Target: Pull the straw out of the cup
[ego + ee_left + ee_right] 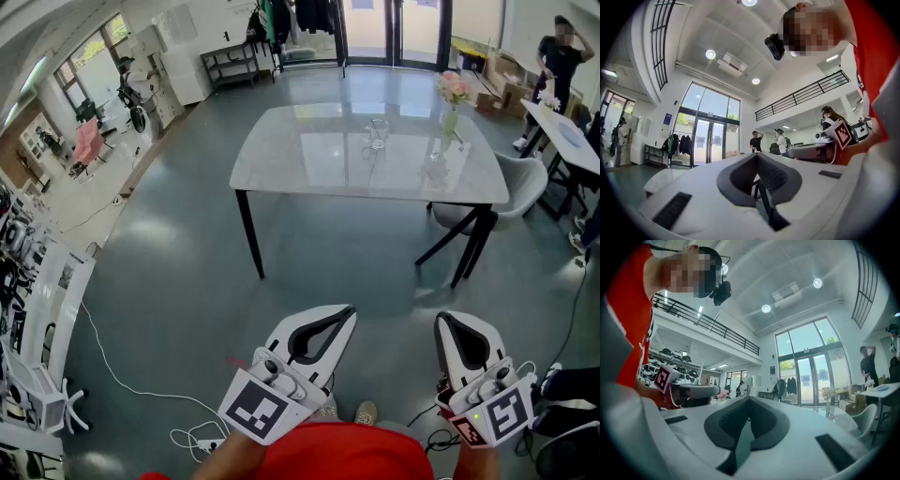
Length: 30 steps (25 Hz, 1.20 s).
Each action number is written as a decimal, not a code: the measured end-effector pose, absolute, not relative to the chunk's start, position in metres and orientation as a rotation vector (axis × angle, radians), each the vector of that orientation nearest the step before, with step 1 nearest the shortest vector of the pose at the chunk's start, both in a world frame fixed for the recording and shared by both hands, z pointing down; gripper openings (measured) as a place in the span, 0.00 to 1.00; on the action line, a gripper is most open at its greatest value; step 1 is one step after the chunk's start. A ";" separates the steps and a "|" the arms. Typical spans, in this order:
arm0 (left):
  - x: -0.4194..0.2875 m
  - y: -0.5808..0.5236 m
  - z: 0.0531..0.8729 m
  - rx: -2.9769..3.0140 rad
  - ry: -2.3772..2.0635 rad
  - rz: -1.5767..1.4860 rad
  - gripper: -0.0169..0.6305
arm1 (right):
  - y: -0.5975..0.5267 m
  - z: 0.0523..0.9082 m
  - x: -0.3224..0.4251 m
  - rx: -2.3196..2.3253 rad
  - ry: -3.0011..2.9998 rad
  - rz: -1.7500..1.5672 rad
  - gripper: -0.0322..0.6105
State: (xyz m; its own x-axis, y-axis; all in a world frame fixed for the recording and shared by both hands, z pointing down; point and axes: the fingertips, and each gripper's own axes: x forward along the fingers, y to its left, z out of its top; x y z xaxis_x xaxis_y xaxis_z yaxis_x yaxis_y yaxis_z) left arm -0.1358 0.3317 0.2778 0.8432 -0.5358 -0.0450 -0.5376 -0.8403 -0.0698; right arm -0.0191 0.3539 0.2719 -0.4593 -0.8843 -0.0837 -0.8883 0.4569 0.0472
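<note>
Left gripper: your left gripper (348, 312) is a white, smooth plastic shell with dark ribbed pads. Its jaws are drawn together at the tips, leaving only the diamond-shaped hollow behind them, and nothing is held.
Right gripper: your right gripper (442, 323) has the same white shell and dark pads. Its jaws are fully closed and nothing is between them.
Marker cubes: a cube printed with black-and-white squares sits on the back of each gripper, close to your red shirt (347, 455).
Tabletop: the tabletop (309, 164) is a pale grey, stone-look slab with rounded corners. It is glossy enough to mirror the windows and stands on thin dark legs.
Cup: the cup (378, 134) is clear glass and stands upright on the far half of the tabletop, a little right of the middle.
Cup contents: at this range you cannot make out the straw or any liquid inside.
Vase: a slim, pale vase (452, 120) holds pink flowers (455, 86). It stands right of the cup and apart from it.
Chair: a grey moulded shell chair (525, 183) stands at the right end of the tabletop.
Floor: the floor (169, 281) is smooth, grey-green and shiny, with a white cable (122, 380) trailing over it.
Where you stand: both grippers point level over the floor, well apart from the tabletop and the cup.
</note>
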 end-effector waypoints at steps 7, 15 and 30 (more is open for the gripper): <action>-0.140 0.336 0.278 -2.940 0.851 0.023 0.04 | 0.356 0.273 -0.028 -1.593 2.656 0.125 0.04; -0.134 0.333 0.277 -2.944 0.855 0.014 0.04 | 0.354 0.271 -0.025 -1.562 2.645 0.094 0.05; -0.086 0.314 0.267 -2.882 0.923 0.029 0.04 | 0.351 0.264 0.031 -1.532 2.640 0.143 0.05</action>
